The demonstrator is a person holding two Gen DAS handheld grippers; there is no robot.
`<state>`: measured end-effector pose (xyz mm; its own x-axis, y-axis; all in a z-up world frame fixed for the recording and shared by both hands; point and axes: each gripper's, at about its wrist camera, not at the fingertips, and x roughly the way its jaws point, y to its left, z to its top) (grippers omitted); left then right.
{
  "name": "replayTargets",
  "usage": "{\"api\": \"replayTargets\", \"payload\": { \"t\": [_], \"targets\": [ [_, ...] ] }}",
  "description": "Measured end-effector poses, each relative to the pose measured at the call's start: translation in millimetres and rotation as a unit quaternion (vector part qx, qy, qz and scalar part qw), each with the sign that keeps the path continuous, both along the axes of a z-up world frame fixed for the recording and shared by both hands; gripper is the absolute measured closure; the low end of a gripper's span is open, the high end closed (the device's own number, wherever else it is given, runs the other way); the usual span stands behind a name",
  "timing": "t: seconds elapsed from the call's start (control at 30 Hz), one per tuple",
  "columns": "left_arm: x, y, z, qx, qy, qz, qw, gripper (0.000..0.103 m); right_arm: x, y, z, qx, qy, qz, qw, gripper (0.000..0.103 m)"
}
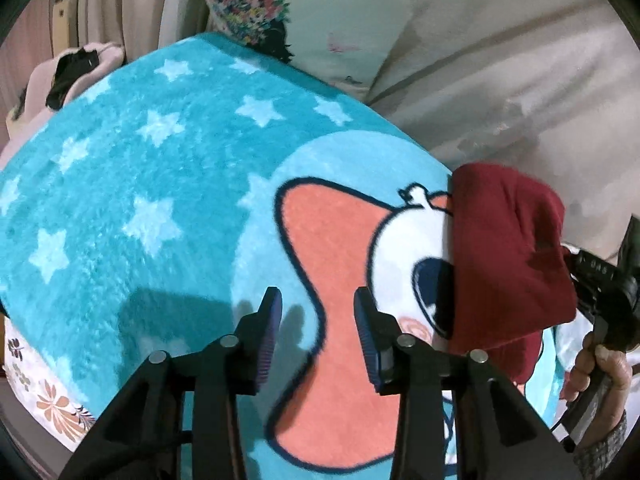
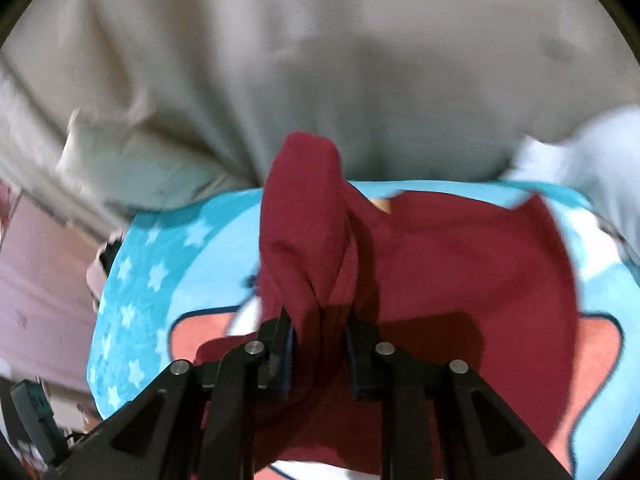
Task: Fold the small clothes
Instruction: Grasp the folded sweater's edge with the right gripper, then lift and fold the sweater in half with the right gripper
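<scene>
The right gripper (image 2: pixel 319 344) pinches the red garment (image 2: pixel 460 264) to lift a fold; the left gripper (image 1: pixel 319 316) waits with jaws spread above the blanket (image 1: pixel 132 184).

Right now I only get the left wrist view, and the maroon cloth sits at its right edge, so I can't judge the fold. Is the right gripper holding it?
Observer: Yes. The right gripper is shut on a bunched fold of the maroon garment.
Operator: Is the whole garment lifted?
Observer: No. Only one flap stands up; the rest lies spread on the blue star blanket.
Operator: And my left gripper?
Observer: The left gripper is open, over the blanket's pink patch, off the garment.
</scene>
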<state>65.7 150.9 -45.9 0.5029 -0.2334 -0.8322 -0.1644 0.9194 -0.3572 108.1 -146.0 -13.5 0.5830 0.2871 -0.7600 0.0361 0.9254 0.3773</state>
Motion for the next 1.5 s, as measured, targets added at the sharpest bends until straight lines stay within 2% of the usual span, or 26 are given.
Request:
{"api": "replayTargets", "payload": {
  "t": [0.17, 0.27, 0.37, 0.57, 0.6, 0.63, 0.7, 0.8, 0.9, 1.0, 1.07, 1.1, 1.17, 1.2, 1.3, 1.5],
  "targets": [
    [-22.2, -35.4, 5.3, 0.022, 0.006, -0.023, 0.9995, 0.068, -29.0, -90.0, -23.9, 0.038, 0.012, -0.07, 0.997, 0.082],
    [-36.1, -56.1, 6.4, 0.036, 0.01, -0.038, 0.9986, 0.068, -34.6, -117.2, -47.7, 0.056, 0.028, -0.078, 0.995, 0.082],
    [-46.4, -71.9, 7.8, 0.043, 0.015, -0.046, 0.9979, 0.068, -36.3, -126.9, -69.0, 0.071, 0.027, -0.068, 0.995, 0.082],
    [-66.2, -85.2, 22.0, 0.061, -0.002, -0.039, 0.9974, 0.067, -34.0, -132.9, -68.9, 0.067, 0.012, -0.036, 0.997, 0.077],
    [-68.4, -85.8, 24.1, 0.064, -0.005, -0.036, 0.9973, 0.066, -35.4, -139.1, -67.9, 0.075, 0.014, -0.034, 0.997, 0.074],
    [-70.4, -85.9, 26.4, 0.066, -0.008, -0.033, 0.9973, 0.066, -38.8, -145.4, -65.7, 0.078, 0.016, -0.038, 0.996, 0.065],
    [-73.4, -85.4, 28.8, 0.07, -0.011, -0.025, 0.9972, 0.065, -49.6, -158.8, -48.1, 0.056, 0.004, -0.067, 0.996, 0.062],
    [-74.2, -87.7, 28.8, 0.072, -0.008, -0.016, 0.9972, 0.065, -62.7, -161.1, -10.1, 0.072, -0.04, -0.068, 0.994, 0.062],
    [-72.6, -96.1, 29.1, 0.07, -0.004, -0.018, 0.9974, 0.065, -67.3, -133.6, 12.1, 0.109, -0.068, -0.009, 0.992, 0.062],
    [-72.1, -106.2, 33.2, 0.07, -0.007, -0.027, 0.9971, 0.065, -62.8, -98.7, 3.6, 0.141, -0.054, 0.069, 0.986, 0.062],
    [-73.4, -107.8, 35.4, 0.076, -0.009, -0.028, 0.9967, 0.065, -58.5, -86.4, -17.0, 0.121, -0.027, 0.073, 0.99, 0.062],
    [-75.3, -107.3, 37.3, 0.08, -0.011, -0.027, 0.9964, 0.065, -57.4, -88.1, -27.0, 0.113, -0.017, 0.064, 0.991, 0.063],
    [-81.6, -101.6, 42.0, 0.089, -0.018, -0.017, 0.9957, 0.065, -55.8, -102.7, -48.1, 0.072, 0.012, 0.033, 0.997, 0.081],
    [-84.1, -97.8, 43.7, 0.093, -0.021, -0.011, 0.9954, 0.065, -57.5, -114.0, -58.2, 0.067, 0.021, 0.02, 0.997, 0.1],
    [-95.6, -78.6, 49.7, 0.105, -0.031, 0.018, 0.9938, 0.062, -67.5, -145.4, -86.3, 0.122, 0.048, -0.001, 0.991, 0.103],
    [-116.1, -40.9, 55.4, 0.109, -0.039, 0.083, 0.9898, 0.054, -74.1, -143.1, -91.4, 0.131, 0.045, -0.014, 0.99, 0.103]
  ]
}}
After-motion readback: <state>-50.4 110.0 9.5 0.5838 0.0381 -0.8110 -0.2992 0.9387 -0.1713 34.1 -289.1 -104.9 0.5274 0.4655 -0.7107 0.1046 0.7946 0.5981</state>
